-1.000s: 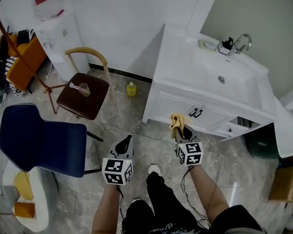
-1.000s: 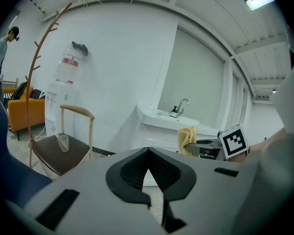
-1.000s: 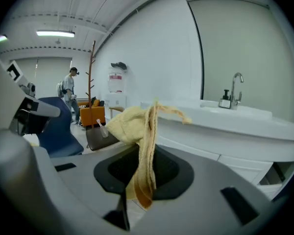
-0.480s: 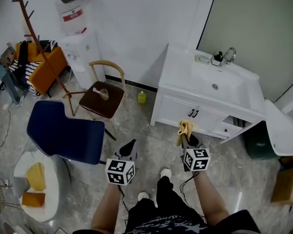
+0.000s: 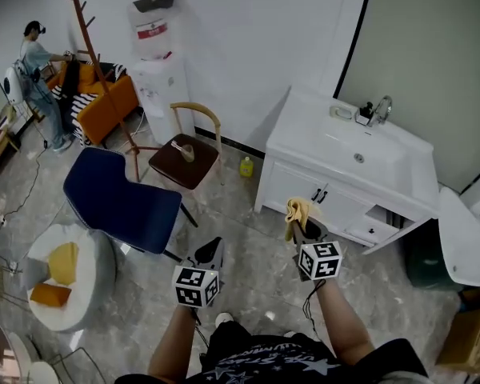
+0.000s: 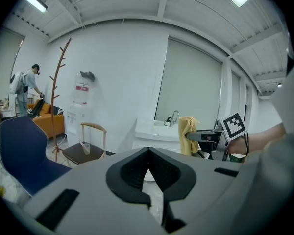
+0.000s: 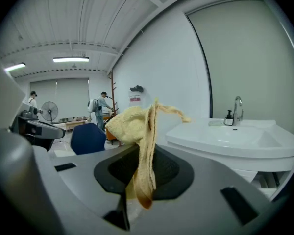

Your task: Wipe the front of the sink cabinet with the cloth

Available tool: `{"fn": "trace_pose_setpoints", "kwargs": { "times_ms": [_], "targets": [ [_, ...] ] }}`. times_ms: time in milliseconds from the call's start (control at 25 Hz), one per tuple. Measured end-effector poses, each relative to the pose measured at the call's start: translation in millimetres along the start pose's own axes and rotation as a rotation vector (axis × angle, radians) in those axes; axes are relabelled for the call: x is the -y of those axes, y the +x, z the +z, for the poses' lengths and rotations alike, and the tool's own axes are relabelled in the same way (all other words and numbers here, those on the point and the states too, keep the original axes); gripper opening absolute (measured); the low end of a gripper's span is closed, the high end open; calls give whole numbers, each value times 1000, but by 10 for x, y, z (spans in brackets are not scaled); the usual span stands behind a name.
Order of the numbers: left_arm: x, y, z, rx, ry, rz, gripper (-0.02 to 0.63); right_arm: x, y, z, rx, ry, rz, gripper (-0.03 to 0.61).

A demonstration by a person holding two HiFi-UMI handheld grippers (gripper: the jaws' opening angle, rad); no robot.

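One cloth (image 7: 133,125) in right gripper (image 5: 302,227)

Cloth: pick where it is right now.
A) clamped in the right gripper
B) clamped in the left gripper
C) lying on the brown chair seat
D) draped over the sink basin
A: the right gripper view shows the yellow cloth pinched between the jaws of the right gripper, while the left gripper is shut with nothing between its jaws.

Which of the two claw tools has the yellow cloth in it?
The right gripper, nearer the sink cabinet: its jaws are shut on the cloth. The left gripper has its jaws shut on nothing.
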State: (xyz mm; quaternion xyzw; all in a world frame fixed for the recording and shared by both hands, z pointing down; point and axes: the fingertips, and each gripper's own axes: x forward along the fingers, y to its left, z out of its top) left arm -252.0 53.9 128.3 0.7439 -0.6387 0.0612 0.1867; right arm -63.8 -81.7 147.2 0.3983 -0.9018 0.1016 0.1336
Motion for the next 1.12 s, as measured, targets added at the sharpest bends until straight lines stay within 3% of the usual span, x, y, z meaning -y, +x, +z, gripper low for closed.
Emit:
{"fn": "trace_pose_setpoints", "kwargs": {
  "times_ms": [320,680,1120],
  "targets": [
    [981,-184,-333,22,-41,145,14,523,-671,-241,-4,-22,156,81],
    [2169,-469,-796,26,-98,232,14,977,-1560,-542,-9,-49,285,80],
    [2568,-952,-1212,14,-156,359,14,916,-1786,-724,-26,-37,386,80]
  ]
}}
